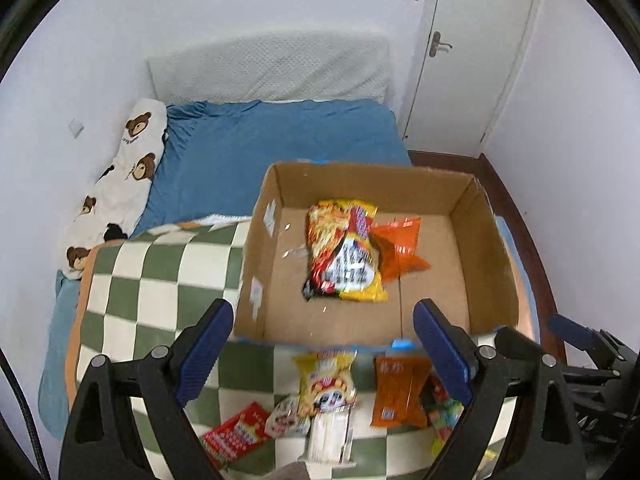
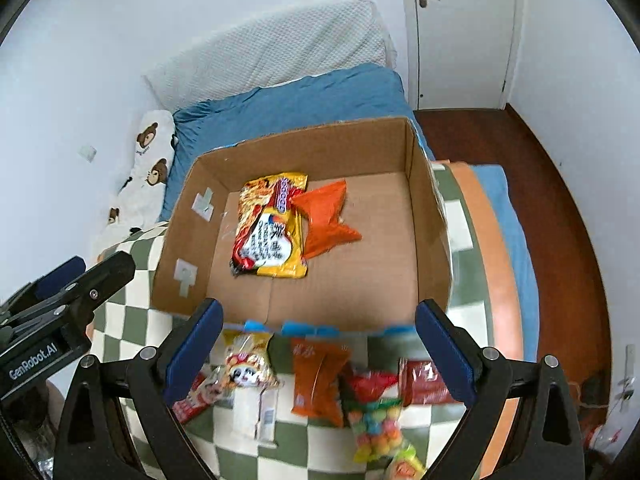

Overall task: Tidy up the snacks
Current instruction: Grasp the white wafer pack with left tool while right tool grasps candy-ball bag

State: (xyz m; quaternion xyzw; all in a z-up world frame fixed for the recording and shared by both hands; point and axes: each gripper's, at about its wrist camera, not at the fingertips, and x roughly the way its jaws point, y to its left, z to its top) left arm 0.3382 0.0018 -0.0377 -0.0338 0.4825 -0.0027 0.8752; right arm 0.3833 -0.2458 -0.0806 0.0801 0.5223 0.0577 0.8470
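Observation:
An open cardboard box [image 1: 486,240] [image 2: 428,216] stands on a green-and-white checked blanket [image 1: 160,264] [image 2: 132,320]. Inside lie a yellow noodle packet [image 1: 344,252] [image 2: 272,228] and an orange packet [image 1: 400,244] [image 2: 326,216] partly under it. Several loose snacks lie on the blanket in front of the box: a yellow packet [image 1: 326,380] [image 2: 246,360], an orange packet [image 1: 398,390] [image 2: 320,376], a red packet [image 1: 236,436], a bag of coloured balls [image 2: 378,428]. My left gripper [image 1: 324,356] and right gripper [image 2: 320,350] hover above them, both open and empty.
The blanket covers a bed with a blue sheet [image 1: 280,140] [image 2: 300,100], a bear-print pillow [image 1: 132,172] at the left and a white headboard cushion [image 1: 272,68]. A white door [image 1: 472,52] and dark wood floor [image 2: 520,160] lie to the right.

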